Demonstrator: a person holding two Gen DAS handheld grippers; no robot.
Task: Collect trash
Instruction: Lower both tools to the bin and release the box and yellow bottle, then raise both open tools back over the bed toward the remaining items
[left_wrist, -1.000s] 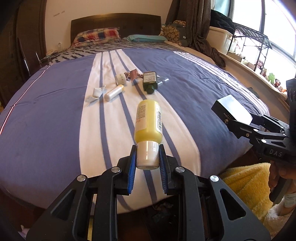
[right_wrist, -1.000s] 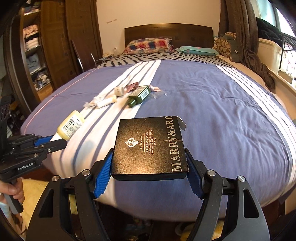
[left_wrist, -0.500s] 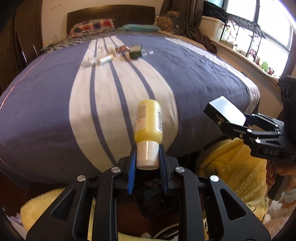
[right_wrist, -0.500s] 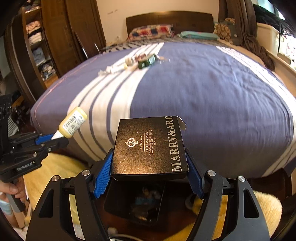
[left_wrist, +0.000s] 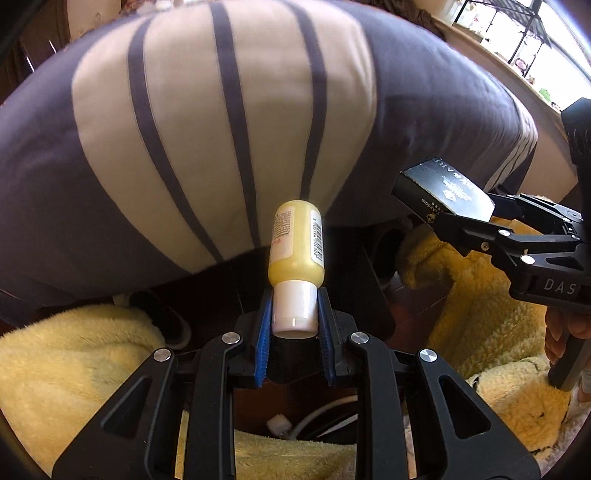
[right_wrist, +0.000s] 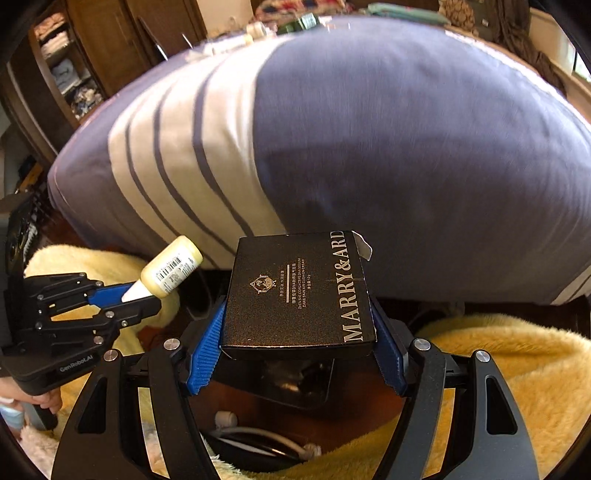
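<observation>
My left gripper (left_wrist: 294, 314) is shut on the white cap of a yellow bottle (left_wrist: 297, 247), which sticks out forward past the foot of the bed. The right wrist view shows the same bottle (right_wrist: 171, 271) and left gripper (right_wrist: 138, 295) at the lower left. My right gripper (right_wrist: 299, 325) is shut on a flat black box (right_wrist: 299, 295) printed "MARRY&ARD", held by its two sides. That box (left_wrist: 443, 194) and the right gripper (left_wrist: 476, 221) appear at the right of the left wrist view. A dark bin (right_wrist: 295, 384) sits on the floor under the box, mostly hidden.
The purple and white striped bed (left_wrist: 221, 110) fills the upper view, its foot edge close ahead. Yellow fluffy rugs (left_wrist: 74, 369) (right_wrist: 498, 369) lie on the floor either side. A white cable (right_wrist: 258, 439) lies below. Several small items (right_wrist: 295, 22) remain far up the bed.
Both grippers have sunk and tipped downward, from looking over the bed top to looking at its foot and the floor. Each still holds its item.
</observation>
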